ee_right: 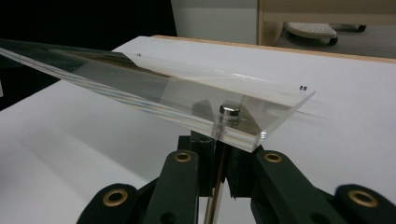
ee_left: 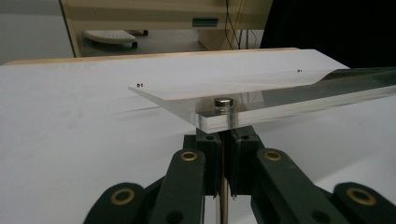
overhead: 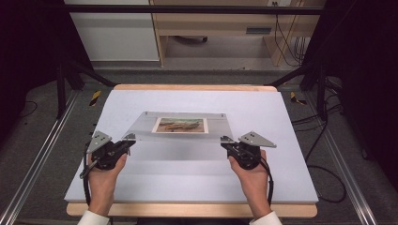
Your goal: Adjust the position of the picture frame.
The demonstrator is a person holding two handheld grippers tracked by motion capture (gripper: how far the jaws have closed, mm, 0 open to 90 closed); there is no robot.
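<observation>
Surface: white tabletop, wooden edge.
Object: clear stiff acrylic photo frame, raised above tabletop; slippery, scratch-prone.
Hold: near corners, by magnets.
Left gripper: clamped on frame.
Right gripper: likewise.

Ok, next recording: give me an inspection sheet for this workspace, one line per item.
Surface: white board on a wooden table top, bare around the work.
Job's things: clear acrylic frame with a picture inside, near edge lifted off the board; small round metal studs at its corners.
Clutter: nothing seen.
Grippers: left gripper shut on the frame's near left corner; right gripper shut on its near right corner.
Cables: a black cable trails from each gripper along the wrist; more cables lie on the floor at right.
Surroundings: metal rails at both sides, grey floor, wooden desk and white cabinet behind.
</observation>
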